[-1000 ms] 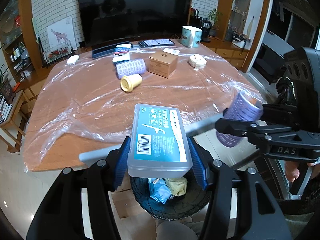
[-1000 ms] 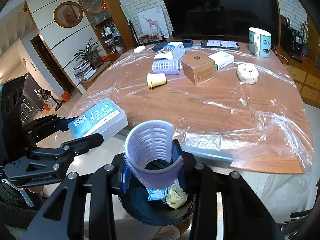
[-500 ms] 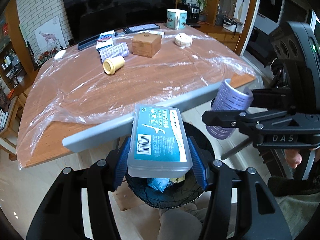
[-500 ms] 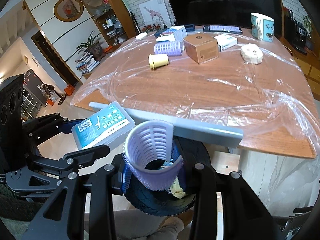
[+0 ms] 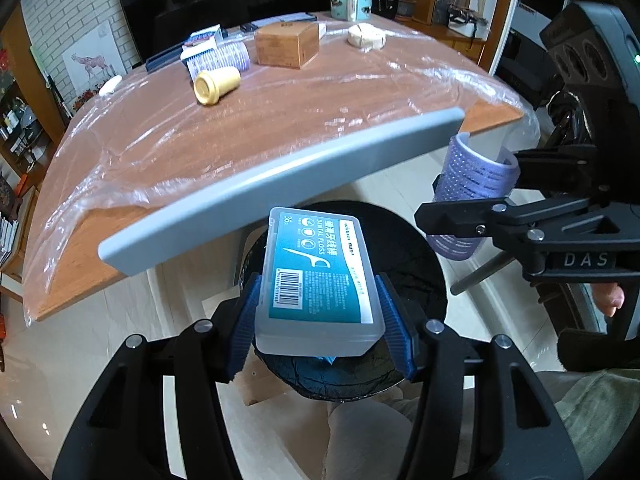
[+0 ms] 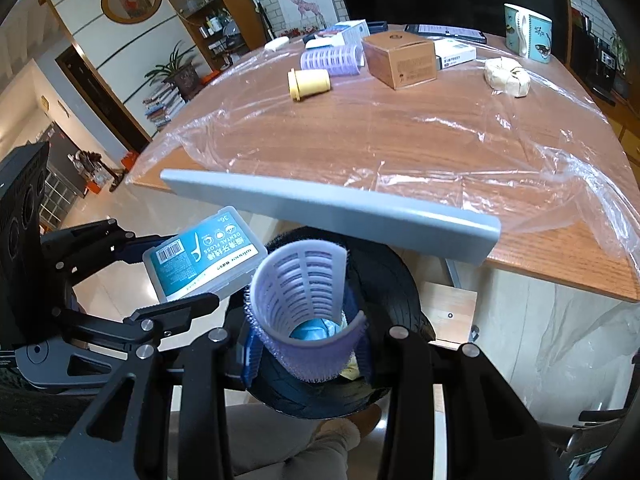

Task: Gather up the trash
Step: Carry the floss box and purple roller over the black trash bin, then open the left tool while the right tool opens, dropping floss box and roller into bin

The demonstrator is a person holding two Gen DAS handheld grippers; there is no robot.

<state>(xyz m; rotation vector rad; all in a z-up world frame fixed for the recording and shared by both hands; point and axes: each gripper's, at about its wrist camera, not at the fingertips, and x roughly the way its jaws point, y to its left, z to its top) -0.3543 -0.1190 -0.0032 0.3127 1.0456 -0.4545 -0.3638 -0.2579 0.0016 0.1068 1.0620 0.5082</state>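
"Below the table (image 5: 280, 128) edge, is the black bin (image 5: 416, 232) under both loads?"

"Yes. My left gripper (image 5: 320, 320) pinches the floss box (image 5: 316, 276); my right gripper (image 6: 308, 344) squeezes the purple roller (image 6: 304, 300). I should centre each, then release low."

bin (image 5: 416, 276) contents mostly hidden behind floss box (image 5: 318, 276), small print unreadable
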